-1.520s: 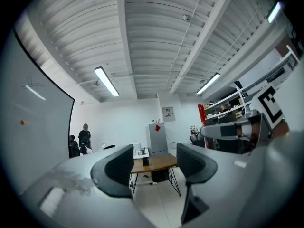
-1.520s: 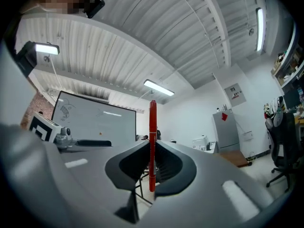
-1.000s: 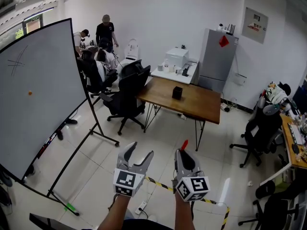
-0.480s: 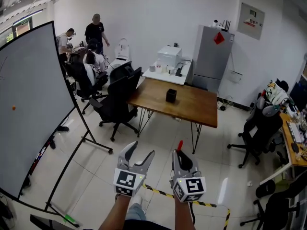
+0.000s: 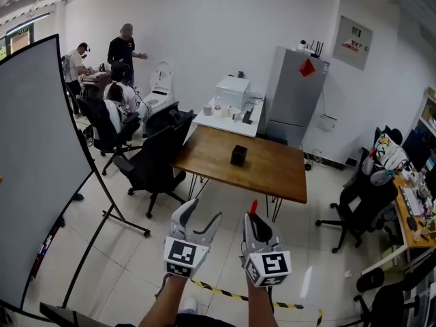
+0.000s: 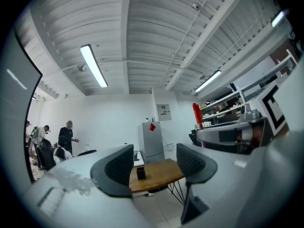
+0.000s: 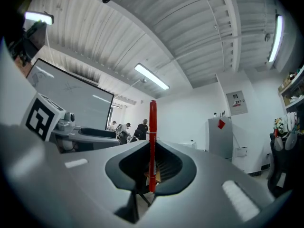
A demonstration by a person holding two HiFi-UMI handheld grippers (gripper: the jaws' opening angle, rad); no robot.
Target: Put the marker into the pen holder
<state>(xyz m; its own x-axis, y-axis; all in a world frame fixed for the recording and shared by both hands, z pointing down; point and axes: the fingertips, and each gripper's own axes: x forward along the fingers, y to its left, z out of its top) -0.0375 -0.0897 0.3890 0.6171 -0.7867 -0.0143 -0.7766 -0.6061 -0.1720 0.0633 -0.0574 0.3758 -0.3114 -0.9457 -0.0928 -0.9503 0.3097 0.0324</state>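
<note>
In the head view, my left tool (image 5: 202,213) and my right tool (image 5: 253,218) were both held up in the air, on the near side of the wooden counter (image 5: 272,176) and well apart from it. The left tool had its jaws apart and nothing was between them. The right tool had its jaws together on the red marker (image 5: 253,206), whose tip stood out above the jaws and pointed toward the counter. The black pen holder (image 5: 238,155) stood upright on the counter, about in the middle of its top. A black office chair (image 5: 153,162) stood just beside the left end of the counter, and a grey fridge (image 5: 293,97) stood behind the counter, against the wall. A big whiteboard (image 5: 34,169) stood far to the left of the counter.

In the left gripper view, the two dark pads (image 6: 116,170) of the left tool stood wide apart, with only air between them. Through this gap I saw the counter, and the pen holder on it.

In the right gripper view, the jaws of the right tool were pressed on the marker. It stood upright between them, with its long upper part rising above the jaws. The counter was almost hidden behind the jaws there.
</note>
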